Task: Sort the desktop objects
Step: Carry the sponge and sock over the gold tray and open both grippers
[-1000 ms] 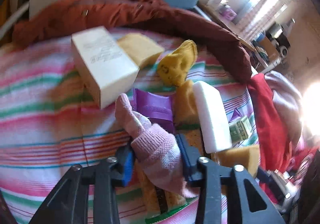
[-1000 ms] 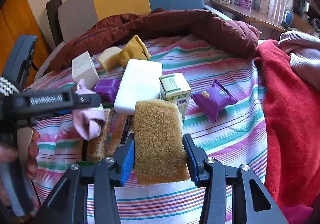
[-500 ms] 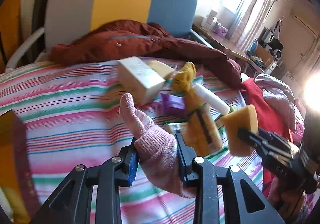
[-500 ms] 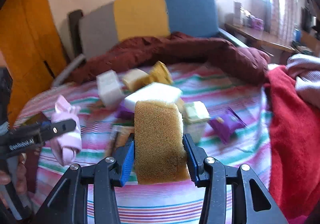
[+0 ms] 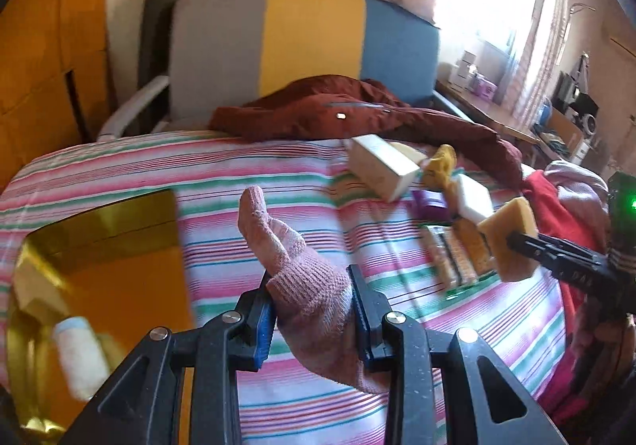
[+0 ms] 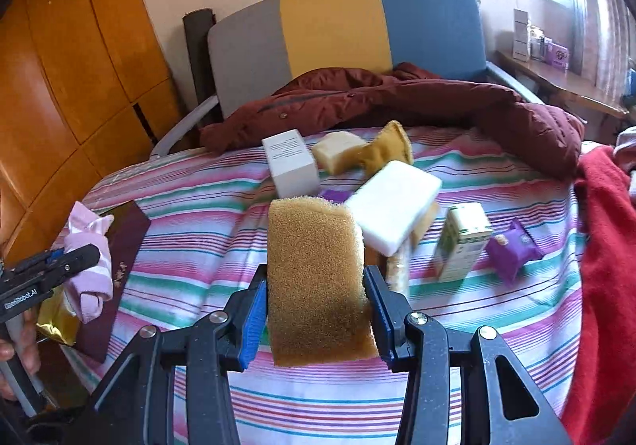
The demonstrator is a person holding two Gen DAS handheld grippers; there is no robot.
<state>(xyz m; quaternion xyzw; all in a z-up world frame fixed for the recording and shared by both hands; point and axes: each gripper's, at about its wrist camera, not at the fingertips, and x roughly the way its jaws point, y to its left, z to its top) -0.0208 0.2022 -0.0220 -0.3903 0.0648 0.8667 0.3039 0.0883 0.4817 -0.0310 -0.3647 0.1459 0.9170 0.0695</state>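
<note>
Gripping a pink sock (image 5: pixel 306 282), the left gripper (image 5: pixel 312 309) is clamping only its middle, so the loose toe could be snagging on the gold tray's rim (image 5: pixel 99 214) lying just left of it. Between the right gripper's (image 6: pixel 316 309) pads, a tan sponge (image 6: pixel 316 278) is sitting squeezed above the striped bed (image 6: pixel 437 397); sponge compressing unevenly might be letting it slip.

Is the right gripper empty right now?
No, the right gripper is clamped on a brown sponge, which stands upright between its blue pads above the striped cloth.
</note>
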